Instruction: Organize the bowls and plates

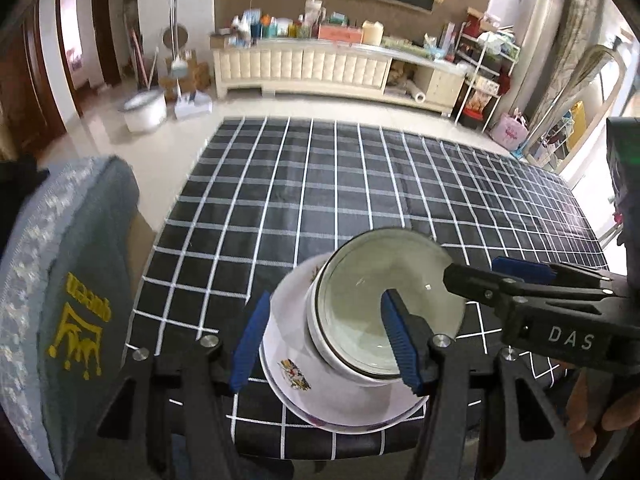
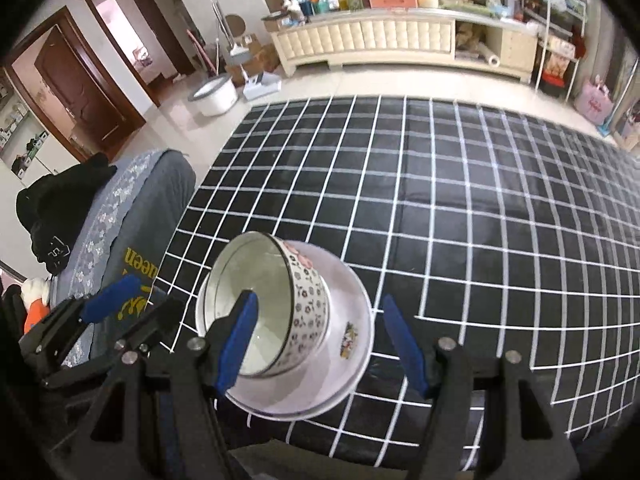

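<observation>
A white flower-patterned bowl (image 1: pixel 352 344) (image 2: pixel 308 304) sits in a white plate (image 1: pixel 292 376) (image 2: pixel 352 340) near the front edge of the black checked table (image 1: pixel 320 184) (image 2: pixel 440 200). My left gripper (image 1: pixel 324 344) is open; its jaws straddle the bowl's left wall, the right finger inside the bowl. My right gripper (image 2: pixel 320 340) is open too; its jaws straddle the bowl's right wall, the left finger inside the bowl. The right gripper also shows in the left wrist view (image 1: pixel 520 276), and the left gripper in the right wrist view (image 2: pixel 120 304).
A grey-blue cushioned chair (image 1: pixel 80 280) (image 2: pixel 120 224) stands at the table's left, with a black cloth (image 2: pixel 56 212) on it. A cream cabinet (image 1: pixel 320 68) (image 2: pixel 400 40) lines the far wall. A white bucket (image 1: pixel 144 110) (image 2: pixel 214 96) sits on the floor.
</observation>
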Demonstrator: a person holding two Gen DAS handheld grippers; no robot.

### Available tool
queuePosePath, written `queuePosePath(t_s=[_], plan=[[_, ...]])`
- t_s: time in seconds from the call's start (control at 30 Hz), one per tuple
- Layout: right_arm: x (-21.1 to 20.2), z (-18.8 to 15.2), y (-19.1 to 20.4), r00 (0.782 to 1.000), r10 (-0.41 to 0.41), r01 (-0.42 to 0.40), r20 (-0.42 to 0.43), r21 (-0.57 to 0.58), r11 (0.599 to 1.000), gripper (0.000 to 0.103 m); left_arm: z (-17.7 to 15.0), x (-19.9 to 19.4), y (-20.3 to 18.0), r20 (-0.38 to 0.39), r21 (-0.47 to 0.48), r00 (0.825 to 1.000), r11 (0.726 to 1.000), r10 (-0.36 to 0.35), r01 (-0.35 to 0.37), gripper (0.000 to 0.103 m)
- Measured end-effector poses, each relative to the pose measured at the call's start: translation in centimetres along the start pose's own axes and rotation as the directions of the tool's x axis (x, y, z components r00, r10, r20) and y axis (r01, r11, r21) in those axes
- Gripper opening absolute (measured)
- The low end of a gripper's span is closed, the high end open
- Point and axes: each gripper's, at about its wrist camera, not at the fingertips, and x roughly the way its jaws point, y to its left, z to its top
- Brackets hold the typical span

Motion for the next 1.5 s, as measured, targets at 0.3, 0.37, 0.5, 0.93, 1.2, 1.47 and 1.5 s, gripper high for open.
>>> queuePosePath(t_s=[0.3,0.37,0.5,0.93,1.2,1.47,1.5], plan=[[-6.4,-3.1,-1.9,0.987,-0.060,0.056,0.150,0.032,0.998,0.070,-1.0,-4.8,-3.6,0.121,0.089,0.992,0.996,-0.022,0.011,0.055],[-7.9,-4.1,-2.5,0.980,-0.083,0.079,0.181,0.025,0.997,0.073,-1.4,-6.0,-4.5,0.159,0.097,0.987,0.995,-0.024,0.008,0.055],[-10.3,-6.0,-3.3,0.962,-0.120,0.119,0.245,0.020,0.993,0.079,-2.8,-8.1,-6.2,0.230,0.125,0.973,0.992,-0.032,0.003,0.073],[-16.3,-13.4,-3.7,0.850,-0.238,0.271,0.469,-0.003,0.963,0.101,-8.6,-13.5,-10.5,0.379,0.166,0.924,0.986,-0.057,-0.008,0.103],[-17.0,-17.5,-4.4,0.840,-0.234,0.263,0.489,0.010,0.965,0.103,-12.1,-15.1,-11.4,0.402,0.165,0.915,0.985,-0.023,-0.048,0.103],[-18.2,-19.2,-4.0,0.833,-0.201,0.230,0.515,0.006,0.973,0.103,-13.8,-16.3,-11.6,0.407,0.170,0.913,0.984,-0.025,-0.049,0.103],[-18.4,-19.5,-4.1,0.831,-0.192,0.223,0.522,0.003,0.975,0.103,-13.8,-16.3,-11.7,0.408,0.171,0.912,0.984,-0.025,-0.049,0.103]])
